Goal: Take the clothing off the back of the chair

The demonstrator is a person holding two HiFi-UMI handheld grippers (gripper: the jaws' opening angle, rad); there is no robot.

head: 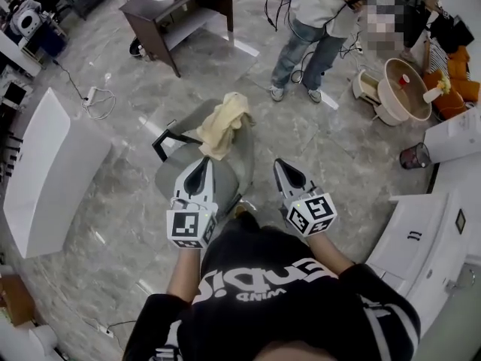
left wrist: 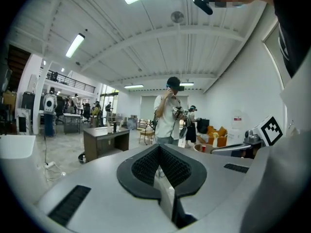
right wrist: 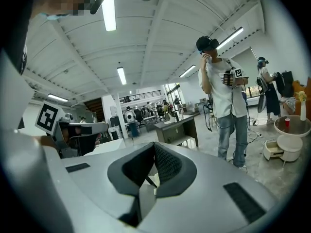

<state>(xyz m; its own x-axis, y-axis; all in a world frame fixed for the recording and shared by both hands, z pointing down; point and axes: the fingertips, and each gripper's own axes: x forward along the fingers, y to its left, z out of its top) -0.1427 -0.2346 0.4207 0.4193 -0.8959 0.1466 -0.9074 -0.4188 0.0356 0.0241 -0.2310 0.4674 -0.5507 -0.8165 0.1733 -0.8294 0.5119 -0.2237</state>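
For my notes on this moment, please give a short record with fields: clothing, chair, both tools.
left tool: shut, holds nothing
right tool: shut, holds nothing
chair: grey, just ahead of both tools
clothing: pale yellow, draped over the chair back, not yet taken
bystander: stands beyond the chair

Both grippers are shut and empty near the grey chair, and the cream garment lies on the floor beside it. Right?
No. The head view shows the cream garment draped over the back of the grey chair, not on the floor. The left gripper and right gripper are shut and empty, as stated.
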